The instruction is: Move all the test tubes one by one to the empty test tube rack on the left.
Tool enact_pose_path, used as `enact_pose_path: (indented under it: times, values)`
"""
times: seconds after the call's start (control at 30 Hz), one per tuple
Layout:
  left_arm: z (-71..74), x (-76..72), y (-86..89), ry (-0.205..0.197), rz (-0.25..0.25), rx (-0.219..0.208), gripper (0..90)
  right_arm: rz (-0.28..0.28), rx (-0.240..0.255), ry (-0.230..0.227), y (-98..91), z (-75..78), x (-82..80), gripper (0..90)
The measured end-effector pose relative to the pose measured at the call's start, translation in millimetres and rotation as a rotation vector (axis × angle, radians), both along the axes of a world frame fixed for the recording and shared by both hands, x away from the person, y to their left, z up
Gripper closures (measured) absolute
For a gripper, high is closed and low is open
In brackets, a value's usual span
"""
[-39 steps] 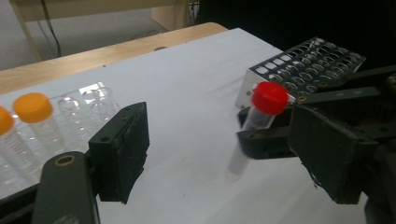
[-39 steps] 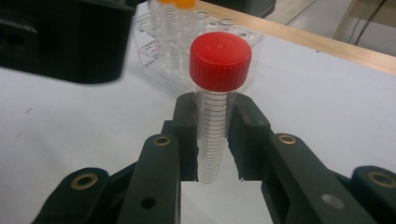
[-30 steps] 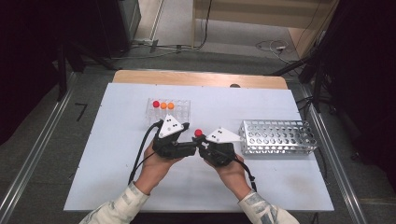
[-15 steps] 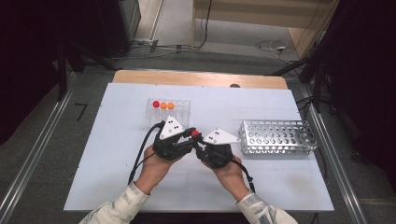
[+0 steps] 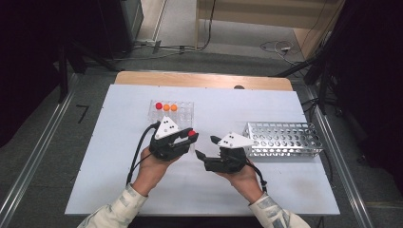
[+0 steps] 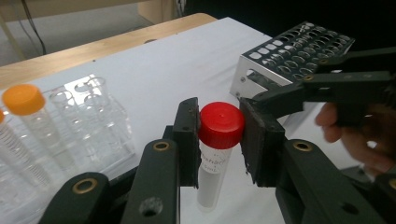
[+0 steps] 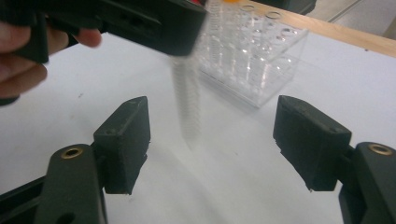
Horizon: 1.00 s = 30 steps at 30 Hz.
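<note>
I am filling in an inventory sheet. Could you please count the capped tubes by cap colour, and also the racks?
Red-capped tubes: 2 (one in the clear rack, one held by the left gripper)
Orange-capped tubes: 2
Racks: 2 (clear rack, metal rack)
Total: 6

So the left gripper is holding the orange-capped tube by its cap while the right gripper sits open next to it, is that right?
Not quite: the cap is red, not orange. The left gripper view shows the left gripper clamped on the red cap of the tube; the orange-capped tubes stand in the clear rack. The rest holds: the right gripper has just opened, with nothing between its pads.
</note>
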<state>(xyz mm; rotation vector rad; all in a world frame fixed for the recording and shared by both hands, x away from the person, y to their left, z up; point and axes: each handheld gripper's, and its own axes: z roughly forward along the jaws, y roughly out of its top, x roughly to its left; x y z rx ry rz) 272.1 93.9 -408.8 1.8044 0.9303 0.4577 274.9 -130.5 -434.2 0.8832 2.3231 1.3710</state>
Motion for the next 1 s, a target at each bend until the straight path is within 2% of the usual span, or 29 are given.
enact_pose_path:
  times: [0.2,0.47,0.67,0.83,1.0]
  values:
    - [7.6,2.9,22.9,-0.011,0.047,-0.015,69.2,-0.027,-0.001,-0.002,-25.6,1.4,-7.1,25.3]
    - [25.3,10.5,67.9,-0.024,0.175,-0.050,69.1,-0.067,0.010,-0.002,-61.5,3.4,-20.1,25.4]
    - [36.9,21.7,94.7,-0.038,0.265,-0.041,69.2,-0.095,0.025,-0.001,-76.7,4.3,-24.6,25.8]
    - [43.3,35.6,102.3,-0.054,0.314,-0.031,69.2,-0.103,0.037,-0.010,-79.7,6.1,-24.2,26.2]
    - [42.8,54.0,104.2,-0.060,0.374,-0.010,69.2,-0.102,0.037,-0.010,-79.3,6.3,-24.6,26.5]
